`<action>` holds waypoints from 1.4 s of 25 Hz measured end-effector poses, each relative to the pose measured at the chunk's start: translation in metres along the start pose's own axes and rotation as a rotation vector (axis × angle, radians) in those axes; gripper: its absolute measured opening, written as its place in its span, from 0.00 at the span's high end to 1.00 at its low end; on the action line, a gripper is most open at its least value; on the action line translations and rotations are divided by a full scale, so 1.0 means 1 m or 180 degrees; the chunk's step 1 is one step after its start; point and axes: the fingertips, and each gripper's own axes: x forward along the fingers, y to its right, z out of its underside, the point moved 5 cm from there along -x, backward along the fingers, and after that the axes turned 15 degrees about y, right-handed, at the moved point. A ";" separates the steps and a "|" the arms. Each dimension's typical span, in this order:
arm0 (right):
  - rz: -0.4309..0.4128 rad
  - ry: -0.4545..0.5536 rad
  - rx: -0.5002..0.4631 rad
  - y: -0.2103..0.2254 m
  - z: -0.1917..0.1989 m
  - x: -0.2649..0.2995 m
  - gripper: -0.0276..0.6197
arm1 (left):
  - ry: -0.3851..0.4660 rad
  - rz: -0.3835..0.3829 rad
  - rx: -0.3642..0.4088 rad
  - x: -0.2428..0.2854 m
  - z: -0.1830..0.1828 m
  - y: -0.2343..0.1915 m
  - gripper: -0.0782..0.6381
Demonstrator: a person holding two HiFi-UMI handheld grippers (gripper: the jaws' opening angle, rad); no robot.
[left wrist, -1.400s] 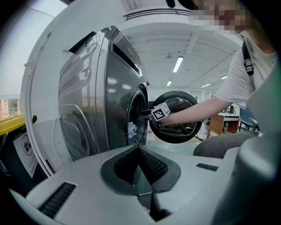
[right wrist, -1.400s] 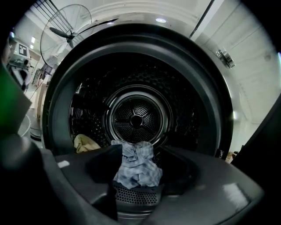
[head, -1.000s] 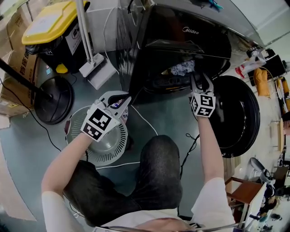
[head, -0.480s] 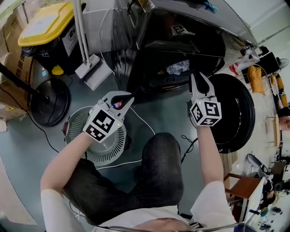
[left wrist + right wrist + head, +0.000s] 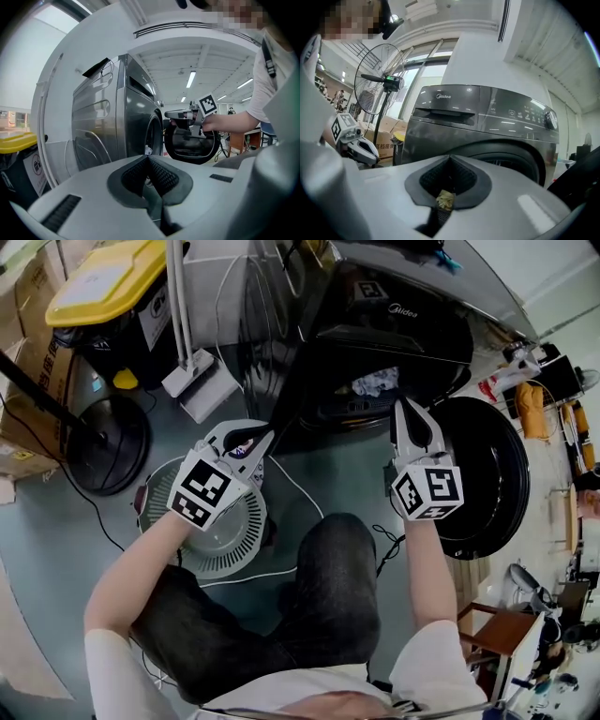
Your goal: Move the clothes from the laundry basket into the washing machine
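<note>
Clothes point(image 5: 375, 382) sit at the drum mouth of the washing machine point(image 5: 403, 334), with the right gripper point(image 5: 404, 409) hanging just before it, its jaws just closed on only a tan scrap point(image 5: 445, 199), and the left gripper point(image 5: 261, 439) pinched shut over the laundry basket point(image 5: 234, 563); probably best to nudge the bundle deeper.

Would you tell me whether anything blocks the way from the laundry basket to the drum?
Nothing visible does: the door stands open beside the drum opening; only a thin cable lies on the floor between.

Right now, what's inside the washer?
A pale crumpled cloth lies just inside the washer mouth. Behind it all is dark, so anything deeper is hidden.
</note>
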 end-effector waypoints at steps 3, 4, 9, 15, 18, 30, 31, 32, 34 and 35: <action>-0.0135 -0.0024 0.0027 -0.019 0.008 -0.002 0.94 | 0.0087 -0.0024 -0.0039 -0.006 -0.003 0.000 0.88; -0.0188 -0.0031 0.0034 -0.025 0.011 -0.001 0.94 | 0.0127 -0.0032 -0.0040 -0.008 -0.005 0.000 0.88; -0.0354 -0.0068 0.0166 -0.041 0.026 0.004 0.94 | 0.0236 -0.0008 0.0033 -0.017 -0.014 -0.002 0.88; -0.0448 -0.0100 0.0302 -0.053 0.051 0.006 0.94 | 0.0300 0.0074 -0.0096 -0.012 -0.025 0.000 0.88; -0.0550 -0.0138 0.0352 -0.065 0.067 0.006 0.94 | 0.0263 0.0069 0.0052 -0.016 -0.013 -0.004 0.88; -0.1083 -0.0209 0.0411 -0.141 0.112 0.025 0.94 | 0.0160 -0.0324 0.0039 -0.050 0.052 -0.028 0.88; -0.1096 -0.0212 0.0421 -0.147 0.113 0.028 0.94 | 0.0144 -0.0342 0.0024 -0.055 0.053 -0.028 0.88; -0.1107 -0.0210 0.0432 -0.153 0.113 0.031 0.94 | 0.0129 -0.0362 0.0016 -0.061 0.053 -0.029 0.88; -0.1153 -0.0188 0.0463 -0.166 0.110 0.035 0.94 | 0.0087 -0.0414 -0.0017 -0.071 0.055 -0.030 0.88; -0.1187 -0.0178 0.0481 -0.170 0.108 0.036 0.94 | 0.0062 -0.0451 -0.0053 -0.075 0.055 -0.031 0.88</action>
